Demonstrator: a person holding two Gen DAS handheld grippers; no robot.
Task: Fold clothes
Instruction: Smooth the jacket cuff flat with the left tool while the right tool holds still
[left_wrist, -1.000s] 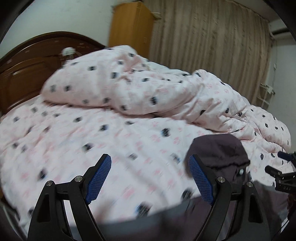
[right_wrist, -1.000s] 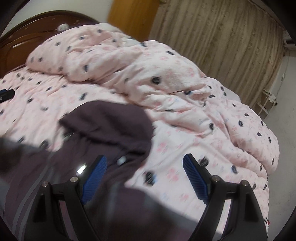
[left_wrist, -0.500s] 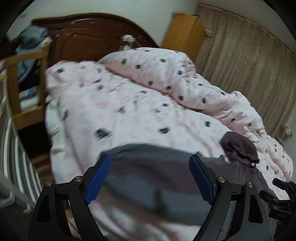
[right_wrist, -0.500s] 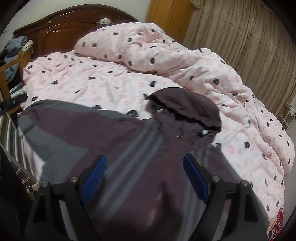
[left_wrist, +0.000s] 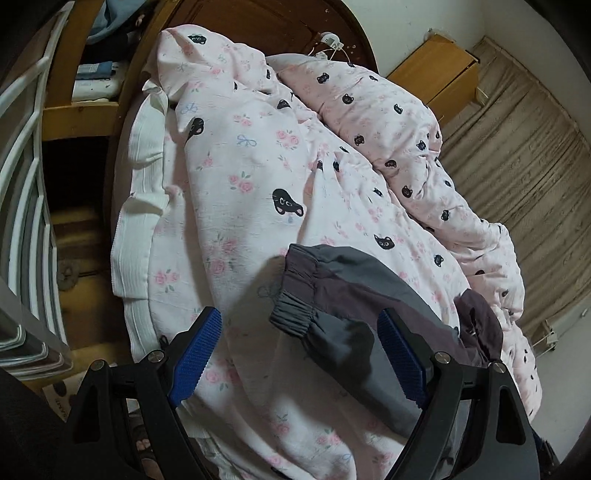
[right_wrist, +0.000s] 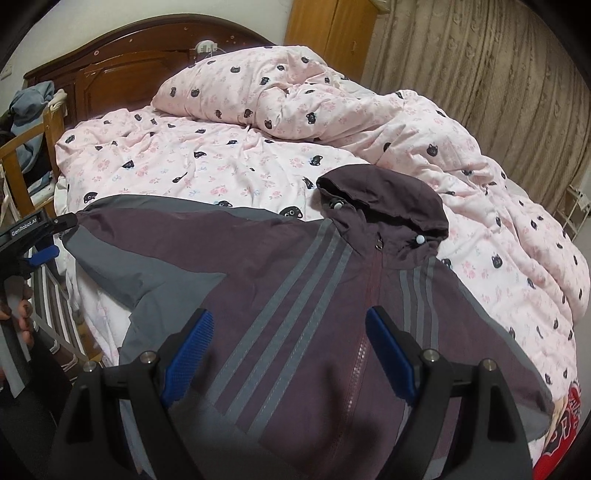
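A dark purple hooded jacket (right_wrist: 295, 280) with grey panels and three grey stripes lies front-up on the pink bed sheet (right_wrist: 177, 162), hood (right_wrist: 384, 199) toward the duvet. My right gripper (right_wrist: 290, 354) hovers open above its chest beside the zip, nothing between the pads. In the left wrist view the jacket's sleeve (left_wrist: 354, 295) ends in a gathered grey cuff (left_wrist: 295, 308). My left gripper (left_wrist: 298, 356) stands open just short of it, not touching. The right wrist view shows the left gripper (right_wrist: 61, 236) at the sleeve's end, held by a hand (right_wrist: 18, 314).
A bunched pink duvet (right_wrist: 332, 99) with black cat faces covers the bed's far and right side. A wooden headboard (right_wrist: 122, 62) stands behind. A wooden rack (left_wrist: 81, 107) with clothes and white railing (left_wrist: 22, 184) flank the bed's left edge. A curtain (right_wrist: 480, 74) hangs right.
Both views have pulled back from the bed. The left gripper rolled and swung to the bed's left edge over the sleeve cuff. The whole jacket now shows under the right gripper. Both stayed open.
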